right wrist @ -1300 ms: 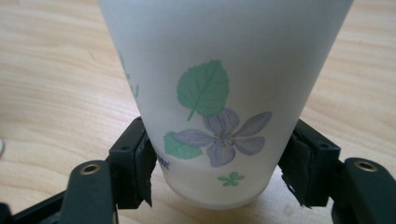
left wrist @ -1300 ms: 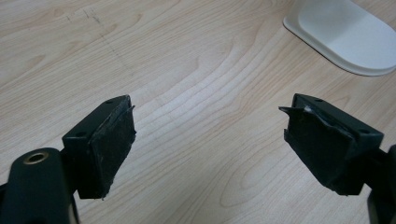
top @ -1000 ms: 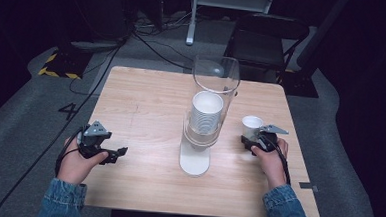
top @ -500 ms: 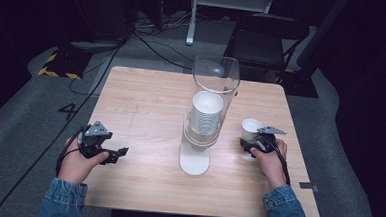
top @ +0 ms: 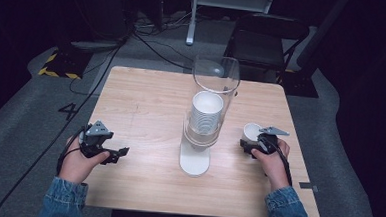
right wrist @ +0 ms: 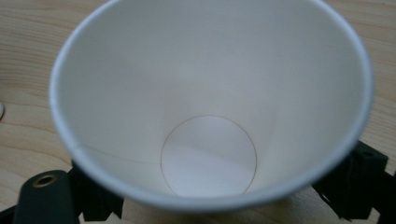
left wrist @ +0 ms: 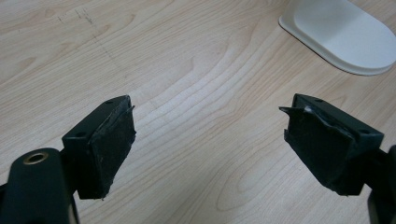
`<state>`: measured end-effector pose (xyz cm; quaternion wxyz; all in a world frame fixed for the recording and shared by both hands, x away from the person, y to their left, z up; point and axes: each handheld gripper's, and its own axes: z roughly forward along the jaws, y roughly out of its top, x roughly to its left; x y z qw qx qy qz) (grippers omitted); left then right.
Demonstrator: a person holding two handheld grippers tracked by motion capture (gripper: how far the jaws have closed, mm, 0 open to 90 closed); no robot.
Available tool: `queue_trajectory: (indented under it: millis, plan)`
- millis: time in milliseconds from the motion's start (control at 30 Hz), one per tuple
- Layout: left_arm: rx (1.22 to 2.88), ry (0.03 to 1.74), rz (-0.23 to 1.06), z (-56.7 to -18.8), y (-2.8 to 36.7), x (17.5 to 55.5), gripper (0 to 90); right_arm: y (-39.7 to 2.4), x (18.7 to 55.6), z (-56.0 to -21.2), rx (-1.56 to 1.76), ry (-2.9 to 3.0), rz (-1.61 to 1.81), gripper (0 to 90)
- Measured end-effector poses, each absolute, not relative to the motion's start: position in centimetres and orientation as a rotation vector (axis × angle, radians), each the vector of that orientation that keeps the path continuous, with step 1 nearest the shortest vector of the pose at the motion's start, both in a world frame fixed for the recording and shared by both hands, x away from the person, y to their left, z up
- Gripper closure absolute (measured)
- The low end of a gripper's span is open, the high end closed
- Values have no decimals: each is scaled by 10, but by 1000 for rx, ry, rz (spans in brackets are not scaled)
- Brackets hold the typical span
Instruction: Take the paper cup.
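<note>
Broadly, a square wooden tabletop (top: 146, 106) carries everything, its pale grain bare across the left half. Near its middle stands a clear cup dispenser (top: 215, 79), a tall transparent tube on a white oval base (top: 194, 161) that points toward the near edge. Inside the tube sits a stack of white paper cups (top: 207, 111), mouth up.

Toward the right edge, about level with the dispenser's base, a single white paper cup (top: 252, 131) stands upright on the wood, well apart from the stack. The right gripper (top: 253, 142) sits at this cup from the near side. Its jaws have just been opening; in the right gripper view the cup (right wrist: 210, 102) stands between them, one black jaw at each lower side of the cup's wall, spread and no longer pinching it.

Near the left edge the left gripper (top: 121, 152) rests low over the wood, held in the person's left hand (top: 78, 162) and pointing toward the dispenser. In the left gripper view its jaws stand wide apart over bare wood with nothing between them, and the white base (left wrist: 345, 35) shows at the upper right.
</note>
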<state>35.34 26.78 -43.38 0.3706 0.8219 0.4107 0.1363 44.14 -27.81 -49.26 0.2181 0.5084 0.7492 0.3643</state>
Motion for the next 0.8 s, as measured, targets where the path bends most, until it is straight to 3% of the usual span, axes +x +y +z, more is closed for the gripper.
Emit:
queue_trajectory:
  millis: [800]
  plan:
    - [2124, 969, 370, -429, 260, 338, 158, -300, 368, -436, 1248, 2129, 1181, 160]
